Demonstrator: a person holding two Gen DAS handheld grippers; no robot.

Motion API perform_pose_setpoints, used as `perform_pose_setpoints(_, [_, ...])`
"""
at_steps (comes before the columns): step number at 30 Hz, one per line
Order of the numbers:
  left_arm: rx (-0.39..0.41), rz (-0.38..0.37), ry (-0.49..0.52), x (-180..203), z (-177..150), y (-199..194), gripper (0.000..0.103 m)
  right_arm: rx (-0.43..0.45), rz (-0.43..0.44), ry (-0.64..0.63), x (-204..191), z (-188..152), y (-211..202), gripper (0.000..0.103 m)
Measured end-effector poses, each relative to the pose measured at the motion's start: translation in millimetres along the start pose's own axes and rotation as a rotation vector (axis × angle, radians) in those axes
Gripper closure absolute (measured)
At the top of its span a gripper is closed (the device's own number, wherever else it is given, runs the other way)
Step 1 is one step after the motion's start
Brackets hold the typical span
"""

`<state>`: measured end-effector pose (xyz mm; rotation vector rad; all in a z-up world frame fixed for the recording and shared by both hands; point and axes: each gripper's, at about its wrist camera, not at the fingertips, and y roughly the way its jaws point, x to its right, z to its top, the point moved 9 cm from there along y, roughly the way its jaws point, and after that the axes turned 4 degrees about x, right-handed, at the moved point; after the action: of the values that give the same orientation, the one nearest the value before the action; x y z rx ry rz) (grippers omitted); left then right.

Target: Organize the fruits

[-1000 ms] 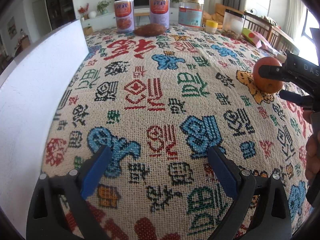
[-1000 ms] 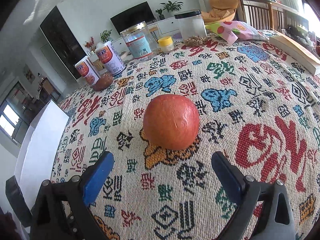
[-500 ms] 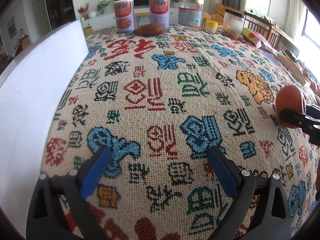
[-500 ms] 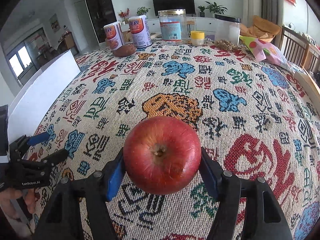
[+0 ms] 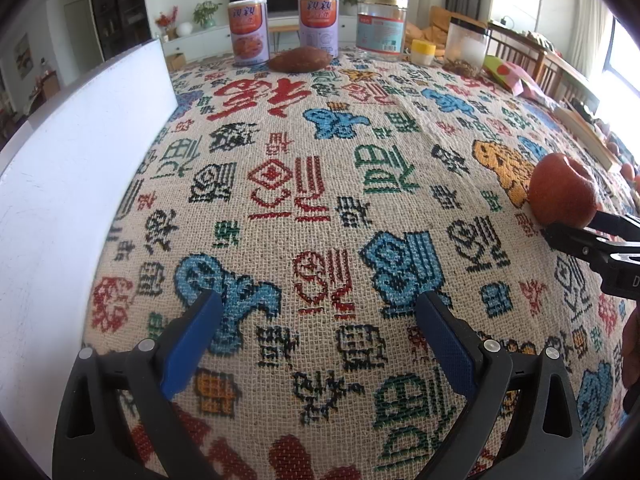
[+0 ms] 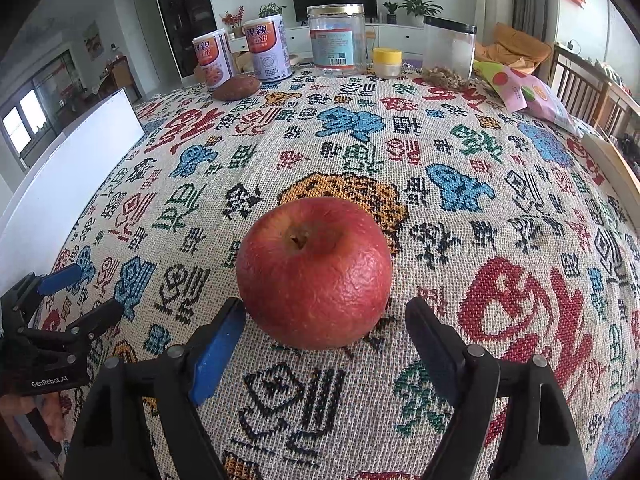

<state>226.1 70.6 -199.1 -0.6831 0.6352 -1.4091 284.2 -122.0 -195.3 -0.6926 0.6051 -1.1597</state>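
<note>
Right wrist: "GenRobot.AI" on left gripper (image 6: 74,294); apple (image 6: 314,272) unlabelled.

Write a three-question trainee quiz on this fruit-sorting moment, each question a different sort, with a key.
1. True or false: the right gripper is clamped shut on the apple.
2. Multiple choice: the brown sweet potato lies nearest to
A) the orange-labelled cans
B) the yellow-lidded jar
C) the white board
3. Fill in: the left gripper is open and holds ____.

Key:
1. False; its jaws are spread, and the apple sits on the tablecloth between the fingers.
2. A
3. nothing
</note>
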Motion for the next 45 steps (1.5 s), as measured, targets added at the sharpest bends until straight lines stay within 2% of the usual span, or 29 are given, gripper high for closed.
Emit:
perform_pose_setpoints(2, [-0.001,-0.004,0.001,0.9,-0.2,-0.3,0.004,-0.001,-0.029,0.02,7.0,-5.8,-5.1,0.0])
perform_pose_setpoints(7, [-0.028,-0.024,0.018,3.6,17.3,12.2,0.004,0.013,-0.131,0.038,27.5,-42.8,-37.5,0.0])
perform_pose_setpoints(10, [-0.01,-0.007,-0.021,-5.7,58.5,29.6,0.005,-0.008,-0.172,0.029,31.8,-69.0,-45.0,0.0])
perform_pose_setpoints(12, [0.037,0.004,-0.047,-15.3,97.7,43.0,0.005,0.007,-0.159,0.052,33.7,-72.9,-49.5,0.0])
perform_pose_setpoints(14, [0.051,-0.004,-0.036,-22.7,135.0,66.2,0.005,0.006,-0.163,0.049,34.1,-72.3,-47.7,0.0])
perform_pose_setpoints(16, [0.042,-0.012,0.02,-27.4,165.9,93.5,0.005,0.009,-0.16,0.047,33.6,-71.5,-46.7,0.0])
perform_pose_setpoints(20, [0.005,0.065,0.215,-29.5,209.3,140.2,0.005,0.01,-0.155,0.046,34.1,-70.0,-45.4,0.0])
perform_pose_setpoints(23, [0.036,0.139,0.318,-30.0,237.2,162.6,0.005,0.009,-0.154,0.044,34.1,-70.2,-45.4,0.0])
perform_pose_setpoints(25, [0.07,0.147,0.322,-29.3,251.7,173.5,0.005,0.008,-0.153,0.042,33.4,-68.7,-44.1,0.0])
perform_pose_setpoints(27, [0.073,0.084,0.314,-23.7,257.5,186.3,0.005,0.006,-0.152,0.042,33.1,-67.5,-42.6,0.0])
perform_pose_setpoints(29, [0.01,-0.012,0.318,-13.8,249.5,200.3,0.005,0.006,-0.152,0.041,33.3,-66.8,-41.8,0.0])
perform_pose_setpoints(31, [-0.063,-0.153,0.357,2.7,231.6,196.2,0.006,0.006,-0.152,0.042,33.4,-67.0,-41.9,0.0])
perform_pose_setpoints(34, [-0.113,-0.455,0.445,27.9,210.3,152.3,0.005,0.006,-0.152,0.042,32.9,-66.5,-41.0,0.0])
perform_pose_setpoints(35, [-0.098,-0.481,0.442,27.6,212.5,141.3,0.004,0.006,-0.152,0.042,32.5,-66.3,-40.6,0.0])
perform_pose_setpoints(36, [-0.056,-0.45,0.417,22.6,221.0,136.5,0.004,0.006,-0.153,0.042,32.6,-66.1,-40.5,0.0])
perform_pose_setpoints(38, [-0.007,-0.386,0.288,10.2,240.6,140.2,0.005,0.006,-0.153,0.042,32.6,-65.9,-40.3,0.0])
perform_pose_setpoints(41, [-0.01,-0.358,0.114,7.4,256.7,162.6,0.005,0.006,-0.153,0.042,32.7,-66.1,-40.4,0.0])
perform_pose_setpoints(44, [-0.072,-0.221,0.035,2.4,257.8,202.8,0.007,0.006,-0.153,0.042,32.6,-65.6,-39.8,0.0])
perform_pose_setpoints(45, [-0.092,-0.167,0.023,0.1,252.7,211.6,0.017,0.006,-0.153,0.042,32.6,-65.4,-39.7,0.0])
